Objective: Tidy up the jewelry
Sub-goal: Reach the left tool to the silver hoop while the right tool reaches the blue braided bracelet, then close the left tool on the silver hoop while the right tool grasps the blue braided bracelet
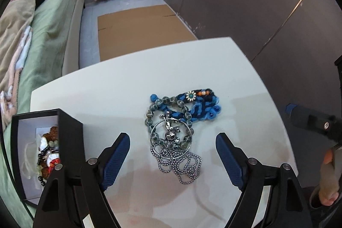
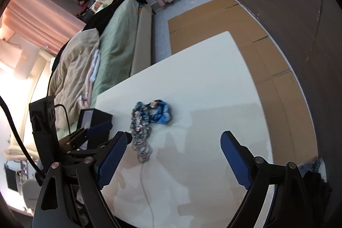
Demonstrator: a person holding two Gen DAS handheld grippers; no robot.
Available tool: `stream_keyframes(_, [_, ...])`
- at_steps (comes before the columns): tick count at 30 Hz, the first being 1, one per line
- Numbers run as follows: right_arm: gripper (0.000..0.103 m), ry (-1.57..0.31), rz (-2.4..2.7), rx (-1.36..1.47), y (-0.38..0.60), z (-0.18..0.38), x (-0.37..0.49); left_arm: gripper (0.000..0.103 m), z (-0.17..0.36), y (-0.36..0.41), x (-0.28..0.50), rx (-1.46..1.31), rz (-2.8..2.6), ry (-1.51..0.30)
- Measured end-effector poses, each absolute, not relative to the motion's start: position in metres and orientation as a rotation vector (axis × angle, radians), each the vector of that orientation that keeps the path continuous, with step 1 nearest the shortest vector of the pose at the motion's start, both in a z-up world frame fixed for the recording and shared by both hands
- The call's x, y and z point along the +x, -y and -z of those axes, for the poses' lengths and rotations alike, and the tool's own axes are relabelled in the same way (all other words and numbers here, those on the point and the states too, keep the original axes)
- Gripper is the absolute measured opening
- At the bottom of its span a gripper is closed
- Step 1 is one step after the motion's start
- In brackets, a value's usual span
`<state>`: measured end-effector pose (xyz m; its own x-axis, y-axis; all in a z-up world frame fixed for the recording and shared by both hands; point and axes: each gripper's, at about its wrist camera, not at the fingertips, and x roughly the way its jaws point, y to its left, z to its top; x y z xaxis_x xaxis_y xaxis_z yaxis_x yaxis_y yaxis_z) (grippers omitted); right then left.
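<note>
Two open grippers over a jewelry pile on the white table [image 1: 111, 87].

The left gripper [image 1: 172, 156] hangs with blue-padded fingers [image 1: 116, 161] spread wide around nothing, above a silver ball chain [image 1: 181, 164], a grey glass-bead bracelet [image 1: 158, 119] and a blue knitted band [image 1: 198, 106] (all tangled together). The right gripper [image 2: 173, 160] is equally open and empty. A black open box [image 1: 46, 155] of trinkets stands at the table's left edge.

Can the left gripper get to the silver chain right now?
Probably yes. The left gripper is open, and the silver chain lies on the white table between its fingers with nothing on top of it.
</note>
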<state>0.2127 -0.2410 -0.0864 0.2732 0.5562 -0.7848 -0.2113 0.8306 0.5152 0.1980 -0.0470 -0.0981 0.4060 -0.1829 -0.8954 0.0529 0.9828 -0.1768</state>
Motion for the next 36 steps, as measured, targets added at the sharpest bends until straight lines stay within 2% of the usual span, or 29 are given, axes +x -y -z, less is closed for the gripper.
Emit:
stream_keyframes(14, [0.090, -1.239, -0.513, 0.352, 0.243, 0.100, 0.225, 0.079, 0.132, 0.061, 0.213, -0.023, 0.111, -1.198])
stream_keyframes(16, [0.090, -1.253, -0.504, 0.363, 0.241, 0.103, 0.227, 0.073, 0.132, 0.063, 0.212, -0.003, 0.098, -1.188])
stream_keyframes(18, [0.090, -1.258, -0.499, 0.375, 0.240, 0.103, 0.228, 0.054, 0.130, 0.061, 0.212, 0.011, 0.083, -1.181])
stream_keyframes(19, [0.090, -1.259, -0.499, 0.379, 0.240, 0.103, 0.227, 0.052, 0.129, 0.060, 0.212, 0.006, 0.085, -1.179])
stream_keyframes(36, [0.089, -1.243, -0.505, 0.320, 0.205, 0.109, 0.236, 0.052, 0.083, 0.019, 0.198, -0.143, 0.121, -1.076])
